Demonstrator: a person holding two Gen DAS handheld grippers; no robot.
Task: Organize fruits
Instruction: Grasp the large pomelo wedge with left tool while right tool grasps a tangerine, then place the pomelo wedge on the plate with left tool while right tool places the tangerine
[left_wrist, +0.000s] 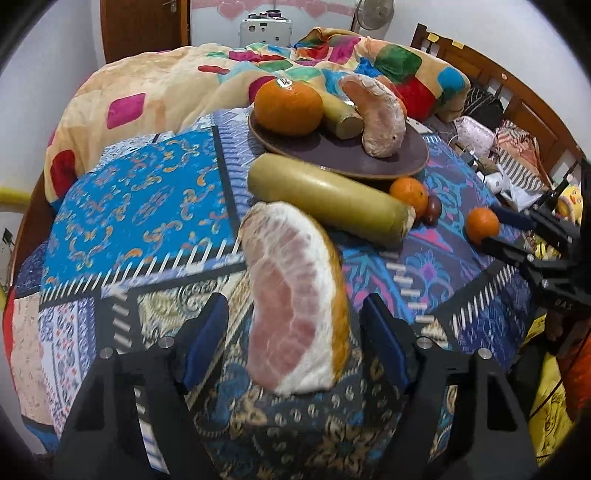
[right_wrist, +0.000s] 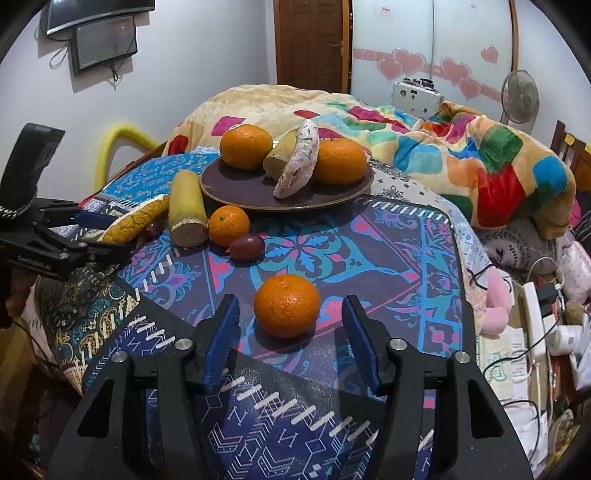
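Note:
A dark round plate (left_wrist: 399, 158) (right_wrist: 236, 192) holds oranges (left_wrist: 288, 107) (right_wrist: 245, 146), a short yellow-green stick (left_wrist: 341, 118) and a peeled pomelo segment (left_wrist: 380, 114) (right_wrist: 299, 162). On the patterned cloth lie a long yellow-green stick (left_wrist: 328, 199) (right_wrist: 186, 210), a small orange (left_wrist: 408, 192) (right_wrist: 229, 225) and a dark red fruit (left_wrist: 432, 210) (right_wrist: 246, 247). My left gripper (left_wrist: 295, 325) (right_wrist: 99, 232) is open around a large pomelo wedge (left_wrist: 295, 299) (right_wrist: 136, 219). My right gripper (right_wrist: 290, 328) (left_wrist: 491, 229) is open around another orange (right_wrist: 286, 304) (left_wrist: 482, 225).
A colourful blanket (right_wrist: 461, 155) is heaped behind the plate. Cables, a power strip (right_wrist: 533, 317) and clutter lie to the right of the cloth. A wooden headboard (left_wrist: 517, 96) stands at the far right.

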